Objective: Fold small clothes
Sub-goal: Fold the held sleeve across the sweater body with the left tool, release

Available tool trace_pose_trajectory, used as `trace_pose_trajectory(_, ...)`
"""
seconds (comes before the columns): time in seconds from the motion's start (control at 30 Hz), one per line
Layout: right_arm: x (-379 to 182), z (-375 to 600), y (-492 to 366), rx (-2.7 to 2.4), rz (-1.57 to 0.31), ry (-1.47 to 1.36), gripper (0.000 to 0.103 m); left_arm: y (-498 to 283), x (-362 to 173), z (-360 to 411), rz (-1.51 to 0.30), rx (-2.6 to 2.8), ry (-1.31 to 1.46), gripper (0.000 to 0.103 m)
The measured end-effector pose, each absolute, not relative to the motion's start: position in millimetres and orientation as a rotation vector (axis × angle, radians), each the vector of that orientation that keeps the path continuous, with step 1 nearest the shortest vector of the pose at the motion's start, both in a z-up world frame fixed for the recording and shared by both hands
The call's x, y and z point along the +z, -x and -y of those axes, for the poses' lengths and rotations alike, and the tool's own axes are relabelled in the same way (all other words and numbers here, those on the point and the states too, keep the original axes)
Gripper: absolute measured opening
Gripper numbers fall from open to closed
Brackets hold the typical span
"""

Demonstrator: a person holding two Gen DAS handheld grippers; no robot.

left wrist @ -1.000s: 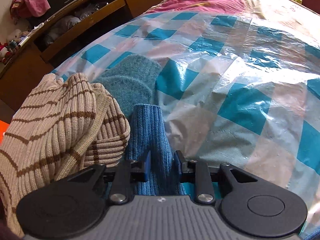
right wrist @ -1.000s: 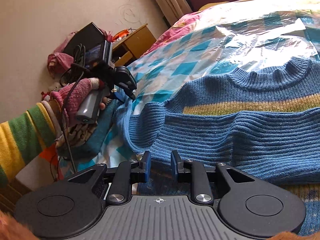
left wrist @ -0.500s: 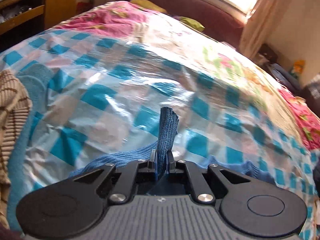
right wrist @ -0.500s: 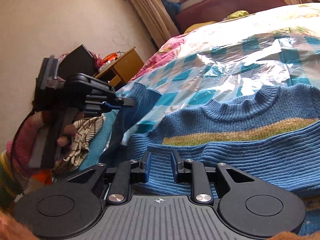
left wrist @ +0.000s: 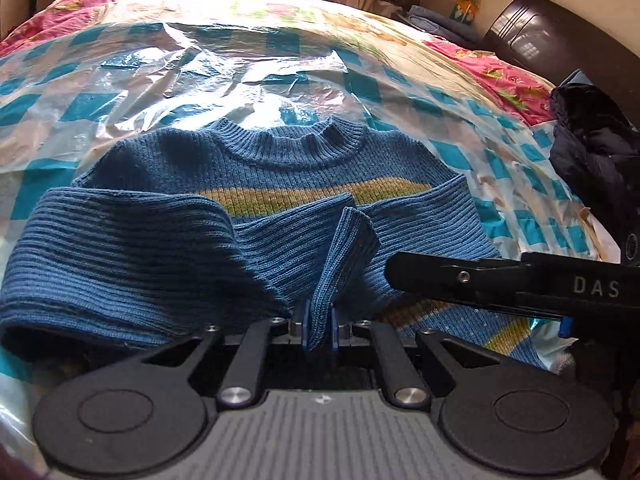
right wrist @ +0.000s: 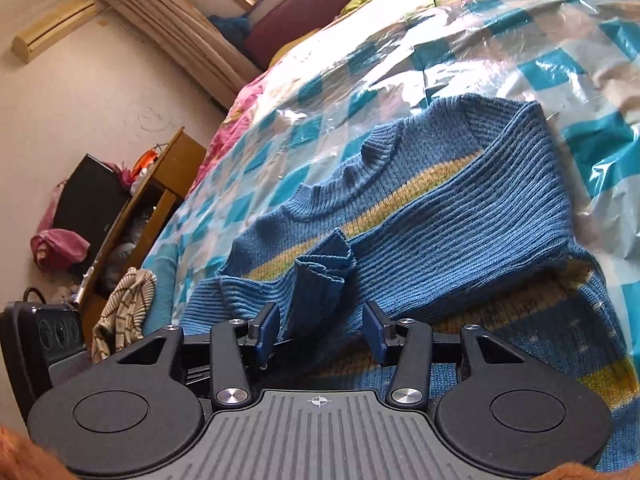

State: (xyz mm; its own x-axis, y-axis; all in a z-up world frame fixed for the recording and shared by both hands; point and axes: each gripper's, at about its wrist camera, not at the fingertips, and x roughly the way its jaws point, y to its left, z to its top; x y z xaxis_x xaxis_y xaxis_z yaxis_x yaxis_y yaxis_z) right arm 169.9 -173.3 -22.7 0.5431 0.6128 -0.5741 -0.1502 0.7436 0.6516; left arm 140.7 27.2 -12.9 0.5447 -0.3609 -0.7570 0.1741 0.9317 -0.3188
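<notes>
A blue ribbed sweater (left wrist: 304, 168) with a yellow-green chest stripe lies flat on the bed, neck away from me. Its left sleeve is folded across the chest. My left gripper (left wrist: 319, 330) is shut on that sleeve's cuff (left wrist: 344, 248), which stands up out of the pads. From the right, one of my right gripper's fingers (left wrist: 460, 280) reaches in over the sweater's lower half. In the right wrist view the sweater (right wrist: 440, 200) fills the middle. My right gripper (right wrist: 320, 334) has its jaws opening, and a crumpled cuff (right wrist: 320, 276) sits loose between the pads.
A shiny blue-checked plastic sheet (left wrist: 160, 80) covers the bed under the sweater. A dark jacket (left wrist: 592, 160) lies at the bed's right edge by a dark headboard (left wrist: 560, 40). A beige striped garment (right wrist: 124, 312) and a wooden cabinet (right wrist: 160, 192) are beyond the left edge.
My left gripper closed on the blue cuff and carried it from the bed's left side over the sweater's chest. My right gripper's jaws have spread apart.
</notes>
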Motion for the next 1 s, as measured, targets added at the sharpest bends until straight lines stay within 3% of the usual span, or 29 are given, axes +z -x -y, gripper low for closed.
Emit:
trace_pose_trajectory(0.53,-10.2,124.9,-171.1,0.402,-0.991,-0.486,0.049,-115.6,-18.6,-21.3,-0.848,-0.355,0.136,0.017)
trace_pose_trajectory(0.57,-11.2,121.9,-173.6,0.371,-0.995,-0.472,0.047,-114.6,-18.4,-21.2,-0.846,-0.357,0.134,0.017)
trace_pose_trajectory(0.63,-14.0,119.9,-178.1,0.312,-1.003,-0.464,0.031,-111.5,-16.4,-21.9,-0.843,-0.363,0.133,0.017)
trace_pose_trajectory(0.67,-15.9,121.3,-179.9,0.297,-1.013,-0.471,0.018,-109.6,-15.2,-23.0,-0.84,-0.365,0.133,0.018)
trace_pose_trajectory(0.7,-16.8,123.1,-180.7,0.29,-1.022,-0.485,0.013,-107.5,-13.8,-24.5,-0.839,-0.368,0.137,0.02)
trace_pose_trajectory(1.0,25.6,142.4,-186.2,0.324,-0.887,-0.457,0.009,-79.8,17.1,-57.4,-0.795,-0.33,0.165,0.032)
